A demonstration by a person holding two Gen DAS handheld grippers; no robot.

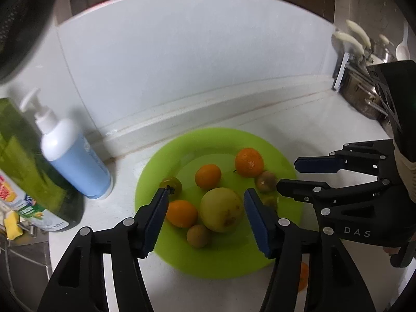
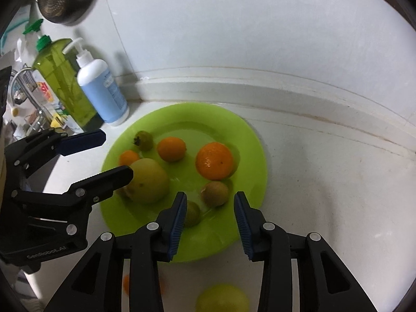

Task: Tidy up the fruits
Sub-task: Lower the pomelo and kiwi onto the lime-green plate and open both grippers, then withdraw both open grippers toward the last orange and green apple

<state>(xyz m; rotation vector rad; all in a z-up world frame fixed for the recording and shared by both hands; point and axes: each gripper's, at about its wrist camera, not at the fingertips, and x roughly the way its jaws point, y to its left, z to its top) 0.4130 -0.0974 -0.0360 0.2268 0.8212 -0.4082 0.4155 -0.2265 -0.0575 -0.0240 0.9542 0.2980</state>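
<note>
A lime green plate [image 1: 260, 257] [image 2: 234, 130] on the white counter holds a yellow-green pear [image 1: 221, 209] [image 2: 148, 180], three oranges [image 1: 249, 162] [image 2: 214, 160], brown kiwis [image 1: 199, 235] [image 2: 215, 193] and a small green fruit [image 1: 172, 186] [image 2: 143, 140]. My left gripper [image 1: 205, 221] is open above the plate, its jaws either side of the pear. My right gripper [image 2: 210, 223] is open and empty over the plate's near edge by a kiwi. It also shows in the left wrist view [image 1: 288, 174]. An orange [image 1: 303, 277] and a yellow-green fruit [image 2: 222, 299] lie off the plate.
A blue-and-white pump bottle [image 1: 75, 158] [image 2: 102, 91] and a green dish-soap bottle [image 1: 28, 171] [image 2: 65, 83] stand left of the plate by the wall. A sink rack [image 2: 28, 98] is at far left. A knife rack with pale handles [image 1: 351, 59] is at the right.
</note>
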